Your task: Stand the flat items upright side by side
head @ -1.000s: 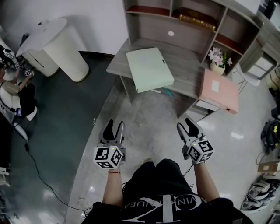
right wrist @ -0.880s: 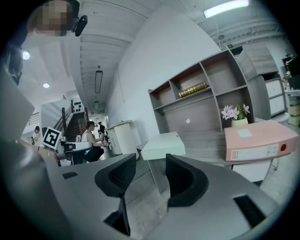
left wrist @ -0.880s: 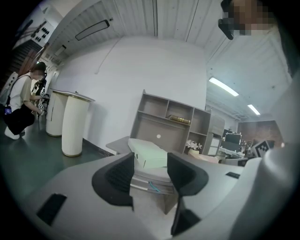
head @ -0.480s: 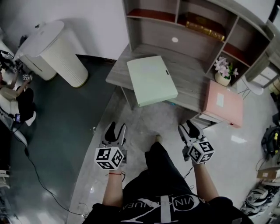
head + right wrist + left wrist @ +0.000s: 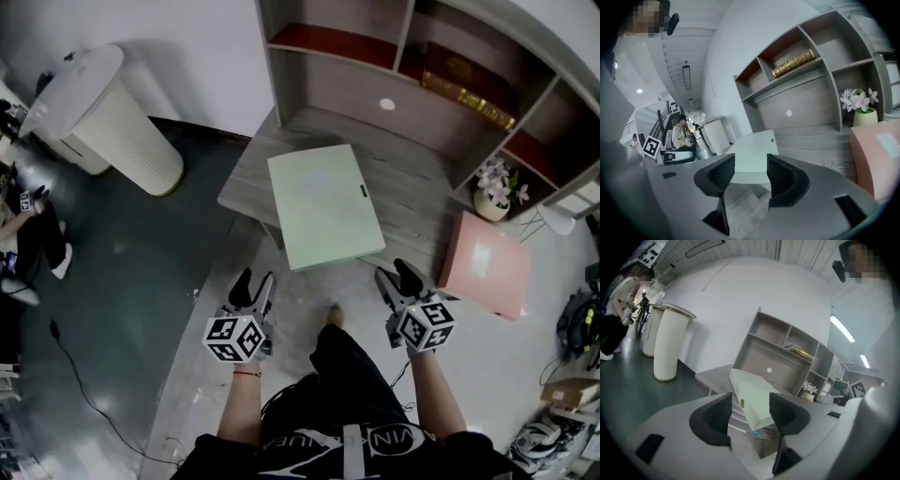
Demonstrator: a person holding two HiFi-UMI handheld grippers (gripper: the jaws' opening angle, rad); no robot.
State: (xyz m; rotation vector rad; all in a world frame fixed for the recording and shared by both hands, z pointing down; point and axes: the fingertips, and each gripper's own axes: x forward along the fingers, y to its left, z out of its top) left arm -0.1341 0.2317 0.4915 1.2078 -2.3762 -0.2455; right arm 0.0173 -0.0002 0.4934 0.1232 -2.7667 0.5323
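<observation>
You are at the approach step, with nothing gripped yet. Your left gripper [image 5: 253, 281] has its jaws partly apart, having just been opening, and nothing sits between the pads. The pale green case [image 5: 323, 206] lies flat on the desk [image 5: 422, 187] ahead of the tips, its near edge overhanging the desk front, lined up with the gap but not yet in it. Your right gripper [image 5: 397, 275] is likewise partly open and empty; the green case lies ahead of its jaws, and the pink case [image 5: 486, 267] lies flat off to their right. Next, I judge, bring one pair of jaws onto the green case's overhanging edge, close, and tip it upright — the other pair steadying
</observation>
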